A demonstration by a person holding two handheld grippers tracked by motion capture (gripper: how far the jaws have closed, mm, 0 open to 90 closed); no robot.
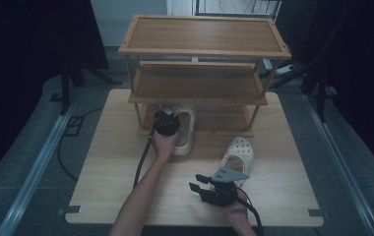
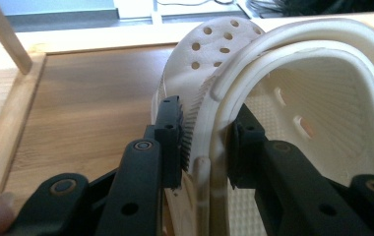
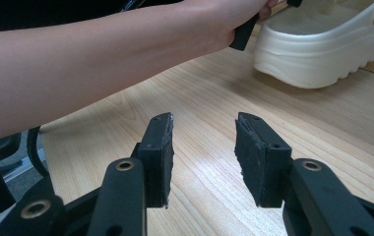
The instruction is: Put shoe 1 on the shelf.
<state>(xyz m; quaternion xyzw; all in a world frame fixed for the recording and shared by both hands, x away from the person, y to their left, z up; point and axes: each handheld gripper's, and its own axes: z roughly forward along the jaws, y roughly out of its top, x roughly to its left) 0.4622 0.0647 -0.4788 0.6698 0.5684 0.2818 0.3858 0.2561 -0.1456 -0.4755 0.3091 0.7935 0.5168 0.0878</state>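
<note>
The left gripper (image 2: 204, 142), clenched on a cream clog's (image 1: 185, 132) heel rim, seems to be shelving it on the rack's (image 1: 202, 132) bottom tier (likely needs pushing farther in); the right gripper (image 3: 202, 157) waits released

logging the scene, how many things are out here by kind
clogs: 2, one clamped in the left gripper at the rack's bottom shelf, one loose on the table
rack: 1
grippers: 2, the right gripper open
total: 5
</note>
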